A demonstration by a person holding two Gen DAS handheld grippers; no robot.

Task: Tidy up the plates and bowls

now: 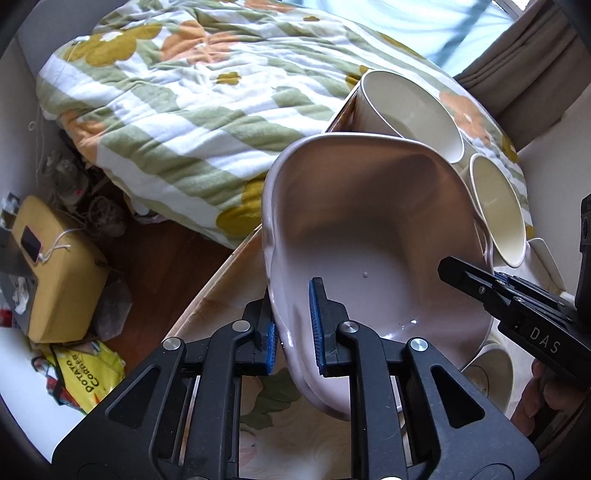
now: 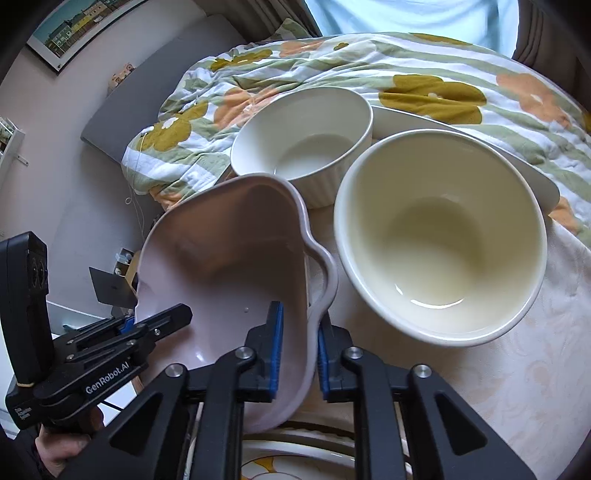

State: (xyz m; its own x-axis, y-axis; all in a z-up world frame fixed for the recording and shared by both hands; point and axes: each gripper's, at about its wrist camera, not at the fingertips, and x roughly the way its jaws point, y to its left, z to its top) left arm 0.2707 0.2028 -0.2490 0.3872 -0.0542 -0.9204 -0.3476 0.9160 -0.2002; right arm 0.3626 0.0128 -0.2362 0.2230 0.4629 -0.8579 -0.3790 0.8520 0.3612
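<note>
Nearest the lenses, both grippers pinch the same pale pink dish, a shallow vessel with a wavy, lobed rim, held tilted above the counter. The left gripper has its blue-padded jaws pressed onto the dish's near-left rim, one pad inside the wall and one outside. The right gripper clamps the opposite rim in the same way, one blue pad within the dish and one against its outer wall. Each gripper also appears in the other's view: the right gripper enters from the right edge in the left wrist view, the left gripper from the lower left in the right wrist view.

Beneath the dish, at the bottom of the right wrist view, part of a white plate with a yellow flower motif lies on the counter, largely hidden by the gripper.

Just beyond the dish, on the cream patterned counter cloth, stands a large cream bowl, upright, close beside the dish's lobed edge. Behind it and to the left stands a smaller white ribbed bowl, also upright. A flat white tray lies behind the two bowls, its far edge against the bedding.

Farther back, a quilt with green stripes and orange and mustard flowers covers a bed. To the left, on the wooden floor, sit a yellow box and a yellow snack bag. A framed picture hangs on the far wall.
</note>
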